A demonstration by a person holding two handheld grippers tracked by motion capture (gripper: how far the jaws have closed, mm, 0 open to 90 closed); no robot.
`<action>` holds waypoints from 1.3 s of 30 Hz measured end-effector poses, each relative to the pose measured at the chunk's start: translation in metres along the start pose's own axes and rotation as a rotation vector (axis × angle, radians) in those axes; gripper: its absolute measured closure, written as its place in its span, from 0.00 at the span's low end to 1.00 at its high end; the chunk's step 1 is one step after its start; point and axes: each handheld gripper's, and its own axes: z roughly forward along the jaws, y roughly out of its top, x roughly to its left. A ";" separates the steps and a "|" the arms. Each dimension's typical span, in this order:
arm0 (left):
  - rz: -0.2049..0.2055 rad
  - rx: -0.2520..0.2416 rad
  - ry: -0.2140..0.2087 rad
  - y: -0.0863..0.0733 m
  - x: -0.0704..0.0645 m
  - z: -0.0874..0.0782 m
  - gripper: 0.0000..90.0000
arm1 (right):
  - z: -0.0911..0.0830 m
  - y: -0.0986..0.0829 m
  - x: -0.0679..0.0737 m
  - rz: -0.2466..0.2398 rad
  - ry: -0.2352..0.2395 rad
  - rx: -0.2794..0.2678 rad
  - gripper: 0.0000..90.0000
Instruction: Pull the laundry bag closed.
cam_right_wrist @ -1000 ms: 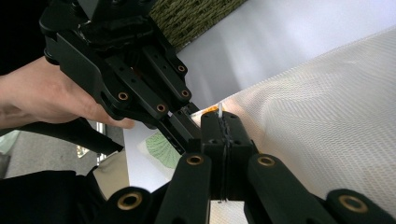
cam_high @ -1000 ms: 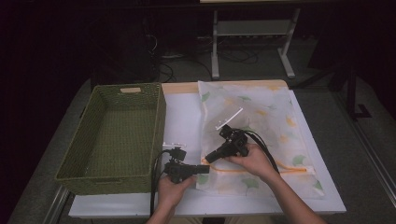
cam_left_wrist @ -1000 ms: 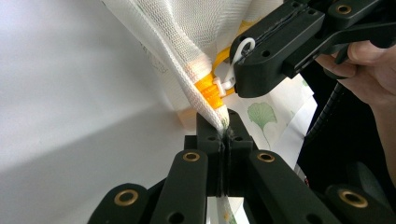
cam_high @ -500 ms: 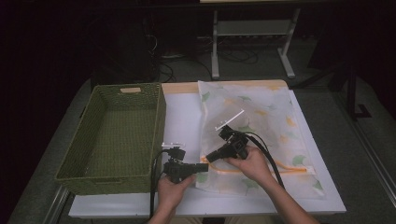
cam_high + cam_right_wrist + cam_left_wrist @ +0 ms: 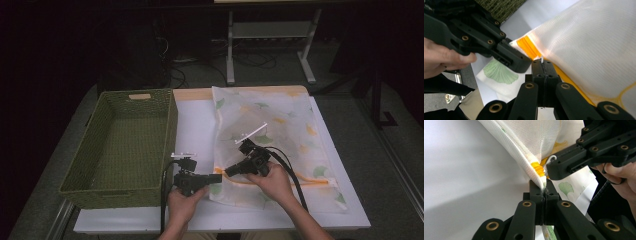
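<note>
We saw mesh laundry bag (image 5: 280, 135) corner between left gripper (image 5: 544, 191) jaws, clamped tight; right gripper (image 5: 542, 62) jaws closed on white zipper pull (image 5: 541, 59).

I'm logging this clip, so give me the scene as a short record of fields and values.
work in hand: mesh zipper bag with leaf print, lying on the white table
left tool: shut on the bag's corner beside the orange zipper
right tool: shut on the white zipper pull
nearby: green woven basket, left of the bag
</note>
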 end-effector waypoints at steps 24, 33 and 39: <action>0.006 -0.005 -0.001 0.001 -0.001 -0.001 0.99 | 0.005 -0.013 -0.008 0.001 0.078 -0.051 0.94; 0.007 -0.003 -0.002 0.000 -0.001 -0.001 0.99 | 0.005 -0.012 -0.012 0.024 0.105 -0.067 0.92; 0.008 -0.003 -0.004 0.000 -0.001 -0.001 0.99 | 0.005 -0.012 -0.015 0.039 0.110 -0.079 0.91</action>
